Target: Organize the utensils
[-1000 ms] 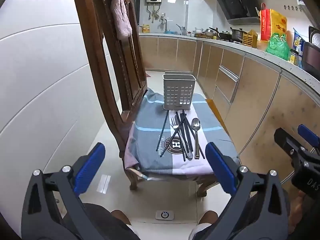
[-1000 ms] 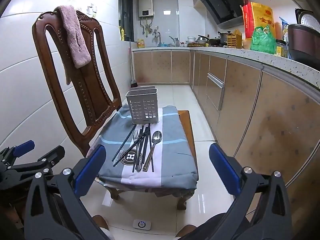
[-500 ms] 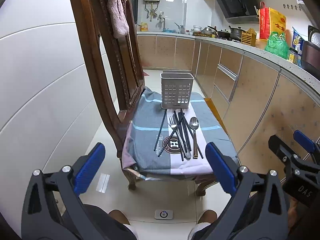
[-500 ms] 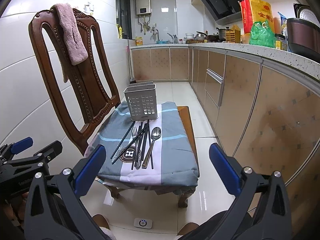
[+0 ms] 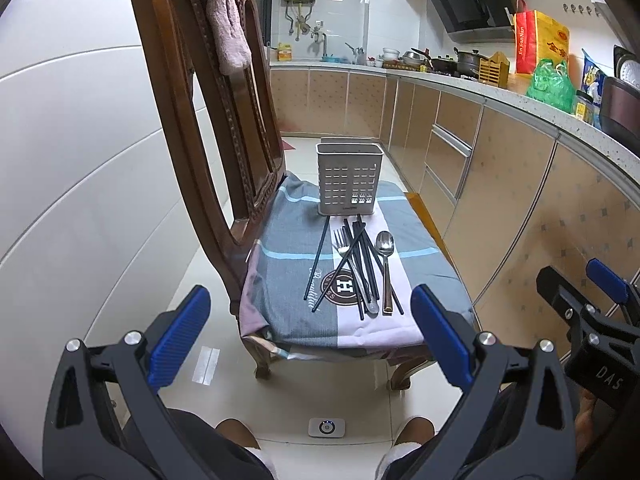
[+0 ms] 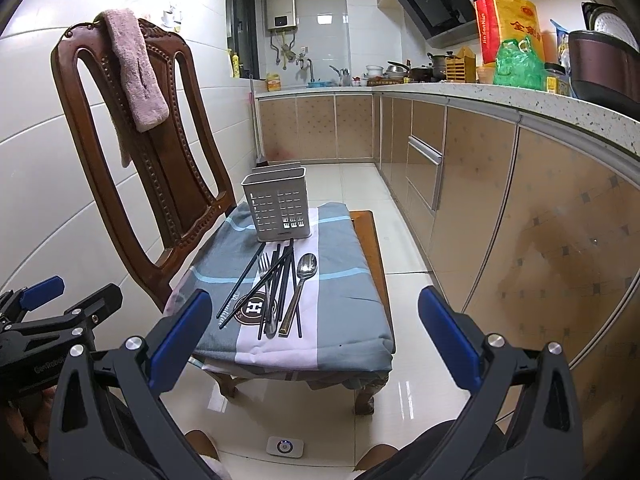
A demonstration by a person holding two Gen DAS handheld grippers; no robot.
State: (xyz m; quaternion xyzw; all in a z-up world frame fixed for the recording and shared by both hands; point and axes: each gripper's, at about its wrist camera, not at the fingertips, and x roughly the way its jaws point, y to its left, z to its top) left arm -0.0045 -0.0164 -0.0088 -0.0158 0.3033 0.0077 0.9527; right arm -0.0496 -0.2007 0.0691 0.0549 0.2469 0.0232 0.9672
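Observation:
A grey perforated utensil holder (image 5: 349, 178) (image 6: 279, 206) stands at the far end of a cloth-covered chair seat (image 5: 280, 272) (image 6: 344, 296). In front of it lie several black chopsticks (image 5: 320, 264) (image 6: 240, 282), a fork (image 5: 341, 242) (image 6: 263, 264) and a spoon (image 5: 385, 264) (image 6: 301, 284). My left gripper (image 5: 308, 330) is open and empty, short of the seat's near edge. My right gripper (image 6: 312, 334) is open and empty, also short of the seat.
The wooden chair back (image 5: 208, 112) (image 6: 136, 160) rises left of the seat with a pink towel (image 6: 134, 68) over it. Kitchen cabinets (image 6: 500, 200) and a cluttered counter run along the right. A small white device (image 6: 285, 447) lies on the tiled floor.
Both grippers have drifted slightly; the seat and utensils sit a little lower and closer in the views. Nothing was grasped.

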